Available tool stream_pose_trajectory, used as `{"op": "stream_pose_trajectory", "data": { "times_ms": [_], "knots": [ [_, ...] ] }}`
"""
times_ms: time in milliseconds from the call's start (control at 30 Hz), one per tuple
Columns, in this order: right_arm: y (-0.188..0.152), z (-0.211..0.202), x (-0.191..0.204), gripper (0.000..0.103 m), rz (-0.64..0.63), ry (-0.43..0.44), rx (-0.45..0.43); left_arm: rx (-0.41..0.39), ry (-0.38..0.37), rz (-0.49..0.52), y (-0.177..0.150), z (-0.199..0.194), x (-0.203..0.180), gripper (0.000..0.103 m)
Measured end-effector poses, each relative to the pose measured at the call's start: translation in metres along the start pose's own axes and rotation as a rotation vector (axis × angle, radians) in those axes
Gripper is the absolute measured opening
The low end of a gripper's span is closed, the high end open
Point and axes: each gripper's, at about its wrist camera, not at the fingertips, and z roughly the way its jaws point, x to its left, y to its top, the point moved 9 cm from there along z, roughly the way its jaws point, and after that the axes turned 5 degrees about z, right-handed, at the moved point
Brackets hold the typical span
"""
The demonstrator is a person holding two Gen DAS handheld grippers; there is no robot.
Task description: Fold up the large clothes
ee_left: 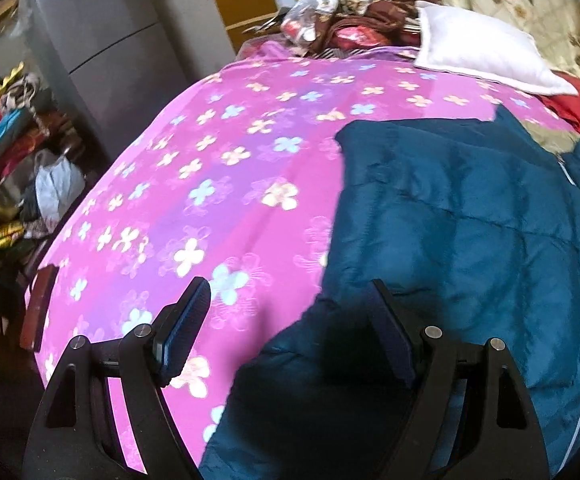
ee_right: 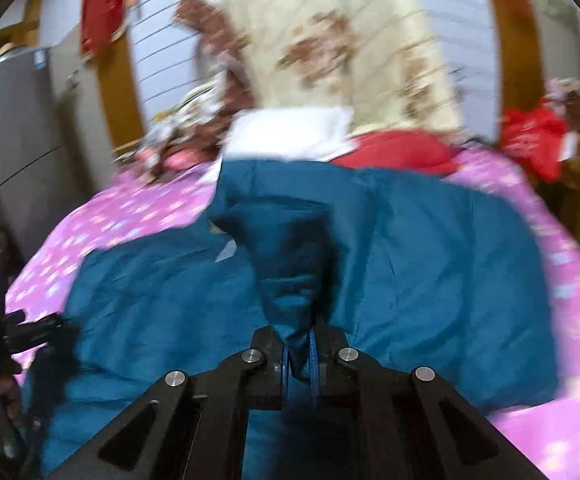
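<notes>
Right gripper (ee_right: 299, 354) pinching a raised fold of the blue quilted jacket (ee_right: 410, 272), left gripper (ee_left: 290, 320) spread wide over its near edge, jacket lying on the pink flowered bedsheet (ee_left: 210, 168), long axis running toward the white pillow (ee_left: 486, 56)

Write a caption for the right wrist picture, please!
Right gripper pinches a fold of the blue jacket over the pink bedsheet.

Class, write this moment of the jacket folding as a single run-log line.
stage: folding | right hand-held gripper: shut on blue jacket | left hand-held gripper: open, empty | surface: pink floral sheet
</notes>
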Motion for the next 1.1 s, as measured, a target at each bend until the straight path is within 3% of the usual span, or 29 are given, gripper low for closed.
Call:
{"op": "stream_pose_trajectory", "data": {
  "times_ms": [167, 267, 300, 333, 400, 433, 600, 700, 767, 867, 967, 1067, 1100],
  "knots": [
    [-0.032, 0.053, 0.094, 0.007, -0.043, 0.181, 0.089, 0.007, -0.028, -0.028, 0.003, -0.001, 0.001, 0.080],
    [-0.049, 0.070, 0.127, 0.013, -0.068, 0.232, 0.132, -0.002, -0.051, -0.038, 0.005, -0.004, 0.000, 0.080],
    [-0.053, 0.072, 0.134, 0.028, -0.082, 0.246, 0.140, -0.004, -0.063, -0.045, 0.006, -0.005, 0.000, 0.080],
    [-0.057, 0.069, 0.135, 0.050, -0.088, 0.258, 0.143, -0.006, -0.070, -0.053, 0.006, -0.005, 0.000, 0.080],
    [-0.060, 0.058, 0.136, 0.076, -0.118, 0.245, 0.139, -0.008, -0.075, -0.064, 0.007, -0.006, 0.001, 0.080],
    [-0.059, 0.051, 0.135, 0.079, -0.146, 0.217, 0.132, -0.011, -0.079, -0.070, 0.008, -0.006, 0.001, 0.080],
    [-0.067, 0.008, 0.083, 0.079, -0.214, 0.021, 0.153, -0.054, -0.160, -0.101, 0.014, -0.016, -0.004, 0.080],
    [-0.078, -0.021, 0.023, 0.079, -0.219, -0.166, 0.158, -0.103, -0.273, -0.095, 0.018, -0.032, -0.021, 0.080],
    [-0.081, -0.037, -0.010, 0.079, -0.191, -0.230, 0.148, -0.132, -0.348, -0.081, 0.020, -0.045, -0.035, 0.080],
    [-0.092, -0.056, -0.059, 0.079, -0.036, -0.242, 0.144, -0.146, -0.452, -0.019, 0.019, -0.059, -0.066, 0.080],
    [-0.112, -0.061, -0.094, 0.079, 0.152, -0.226, 0.149, -0.065, -0.555, 0.014, 0.007, -0.051, -0.099, 0.080],
    [-0.116, -0.054, -0.096, 0.079, 0.160, -0.219, 0.188, 0.034, -0.603, 0.044, -0.007, -0.037, -0.122, 0.080],
    [-0.116, -0.051, -0.094, 0.082, 0.140, -0.222, 0.193, 0.033, -0.598, 0.053, -0.008, -0.035, -0.125, 0.080]
  ]
}}
